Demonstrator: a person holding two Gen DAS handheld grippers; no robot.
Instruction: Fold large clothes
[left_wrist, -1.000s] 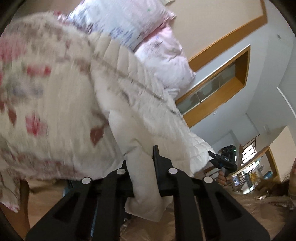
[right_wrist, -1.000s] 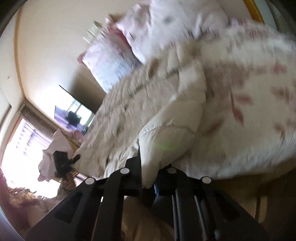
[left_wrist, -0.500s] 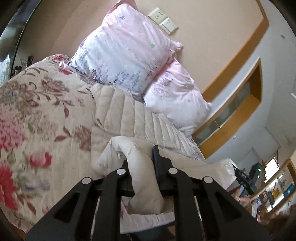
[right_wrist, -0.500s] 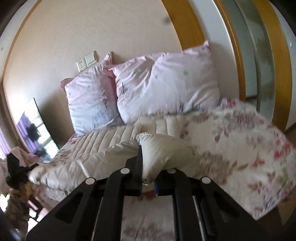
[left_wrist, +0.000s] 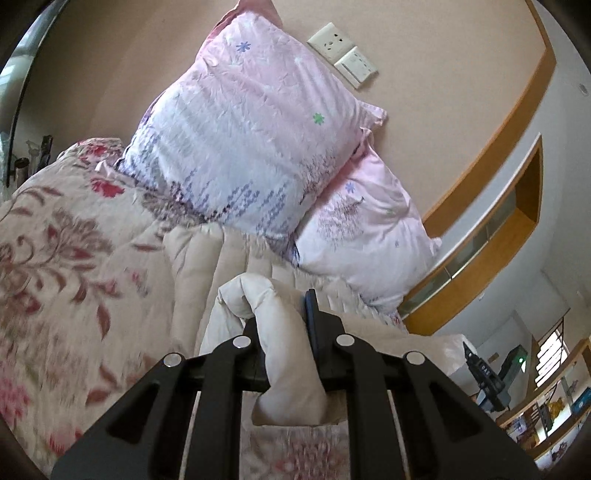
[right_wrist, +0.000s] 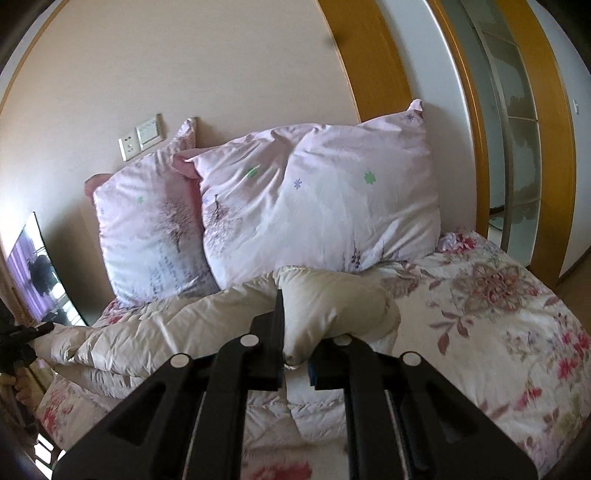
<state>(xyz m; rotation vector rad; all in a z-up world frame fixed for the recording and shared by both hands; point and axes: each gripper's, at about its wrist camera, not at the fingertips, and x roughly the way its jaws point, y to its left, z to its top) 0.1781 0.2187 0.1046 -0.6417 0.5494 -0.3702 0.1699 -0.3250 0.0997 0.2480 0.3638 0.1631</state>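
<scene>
The cream quilted coat is lying across the floral bedspread, partly doubled over; the fold looks mid-way, with flattening and further folds probably left. Two pink pillows are leaning on the wall right behind it, crowding the far edge. The left gripper is pinching a thick bunch of the coat's edge, jaws nearly closed on it. The right gripper is likewise clamping a padded edge, lifted off the bed.
</scene>
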